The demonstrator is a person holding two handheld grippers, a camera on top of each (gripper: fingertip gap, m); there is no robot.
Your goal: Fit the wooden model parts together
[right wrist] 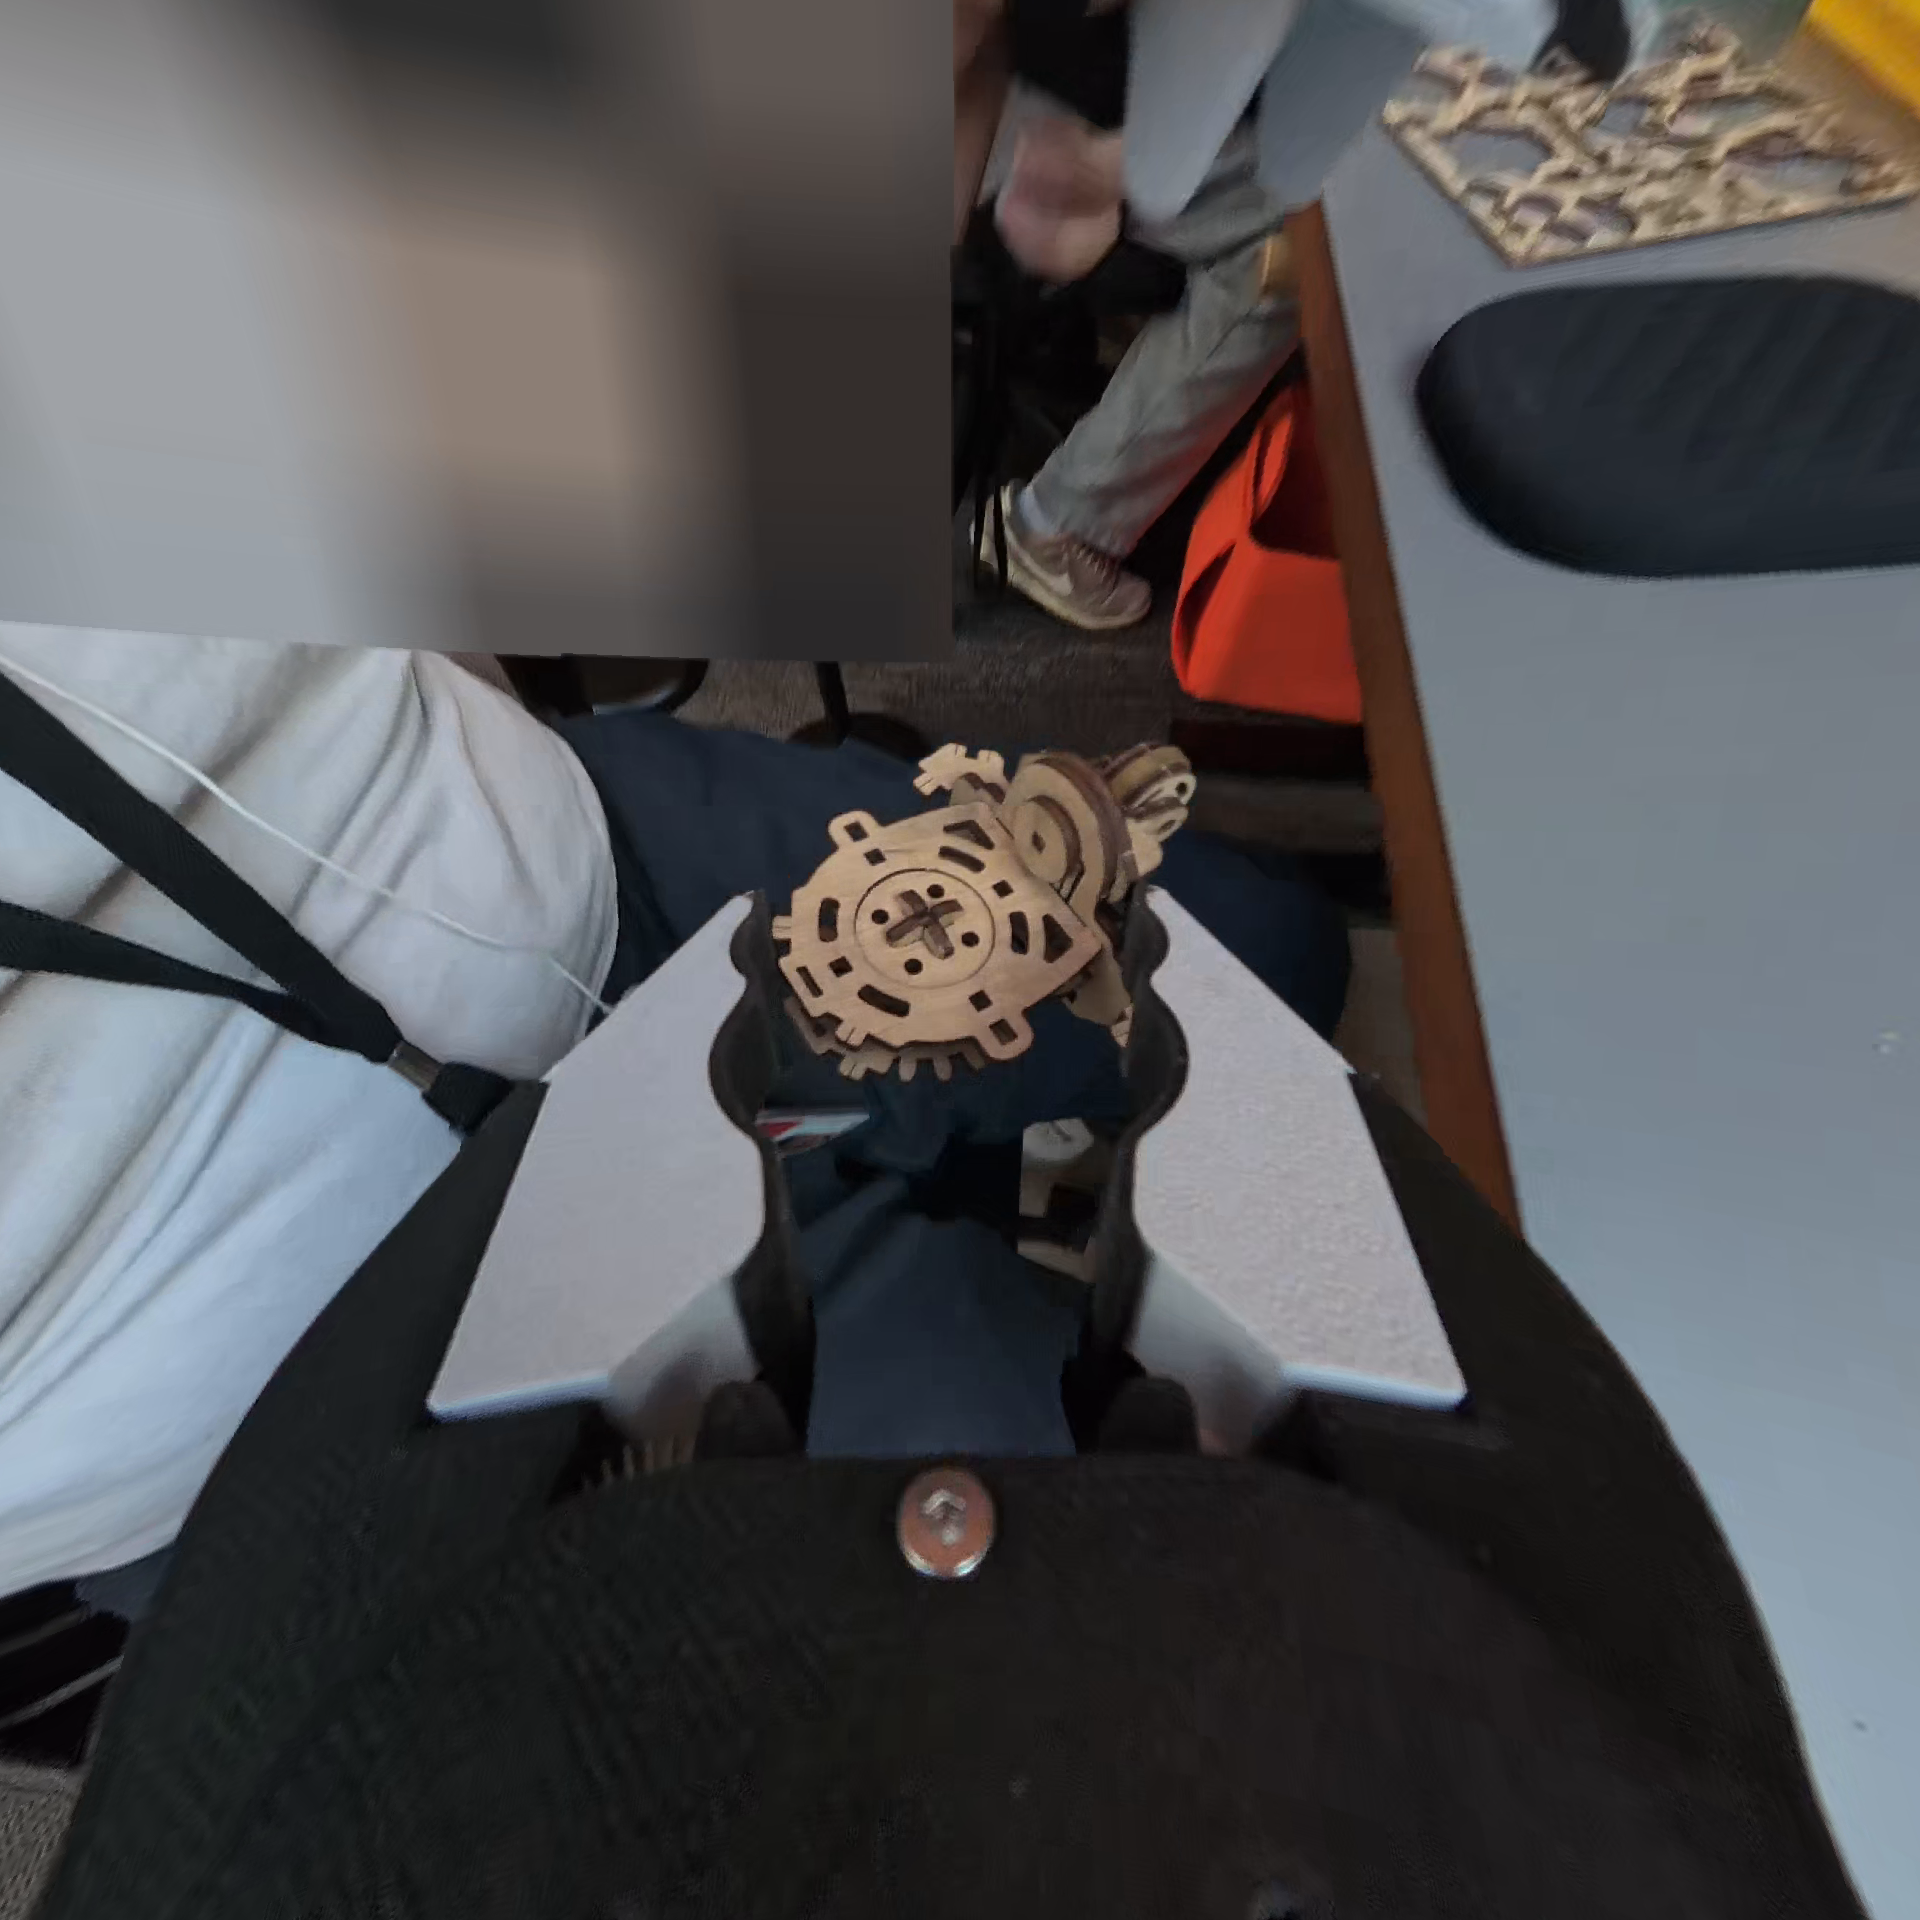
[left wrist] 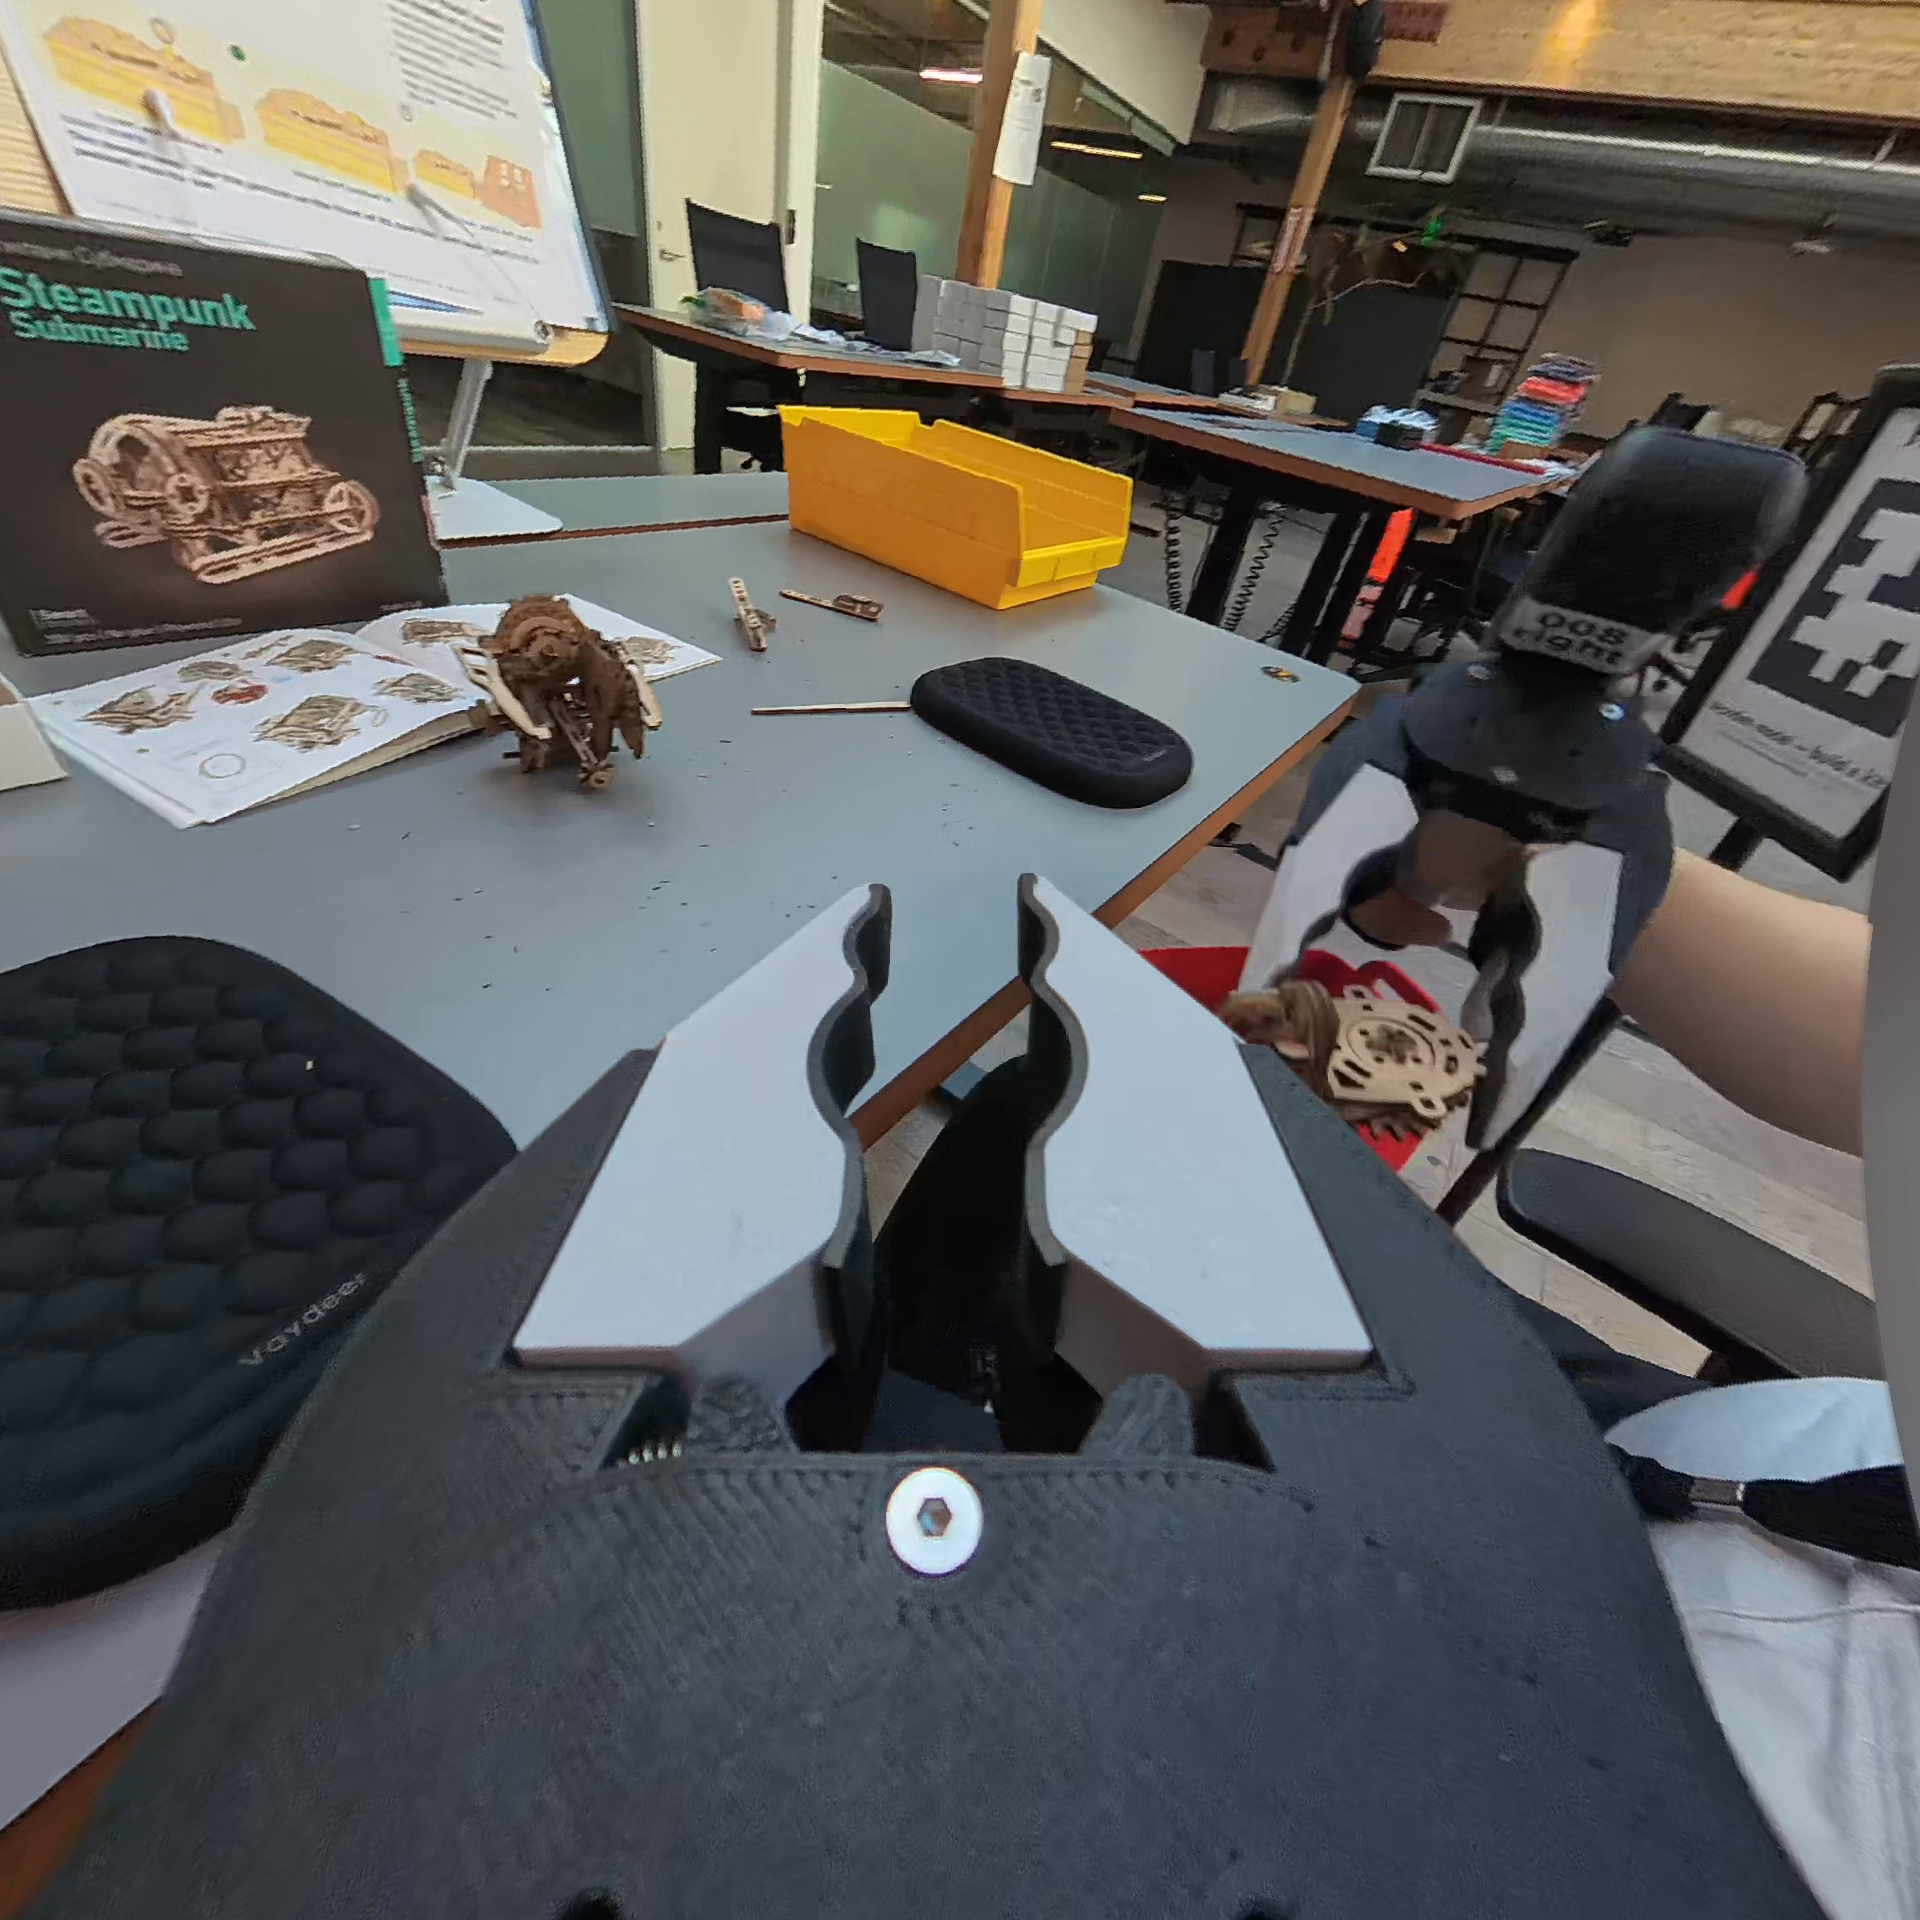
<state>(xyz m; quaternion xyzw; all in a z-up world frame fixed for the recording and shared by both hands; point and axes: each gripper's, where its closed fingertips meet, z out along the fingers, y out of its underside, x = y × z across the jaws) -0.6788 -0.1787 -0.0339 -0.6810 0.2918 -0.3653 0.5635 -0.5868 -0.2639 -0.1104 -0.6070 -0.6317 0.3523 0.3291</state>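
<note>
Two grippers are seen, each hand-held. The left gripper (left wrist: 956,935) is held above the near edge of the grey table (left wrist: 623,914) with its fingers parted and nothing between them. The right gripper (right wrist: 945,956) is held off the table, beyond its right edge, and is clamped on a wooden gear part (right wrist: 940,940); the part is pinched between the fingertips, its round slotted plate is turned toward the camera, and smaller wheels are attached at its upper right. In the left wrist view the same right gripper (left wrist: 1382,1029) is seen pointing downward with the gear part (left wrist: 1371,1060) at its tips, above a red bin (left wrist: 1195,971) on the floor.

On the table a darker, half-built model (left wrist: 566,686) is stood beside an open booklet (left wrist: 260,717), and a dark box (left wrist: 197,457) is propped behind them. Two small wooden pieces (left wrist: 750,615) are laid near a yellow bin (left wrist: 956,499), and a thin stick (left wrist: 831,709) is laid just left of the far black pad (left wrist: 1049,732). A second black pad (left wrist: 187,1195) is placed at the near left. In the right wrist view a punched-out wooden sheet (right wrist: 1642,145) is seen on the table behind a pad (right wrist: 1683,426).
</note>
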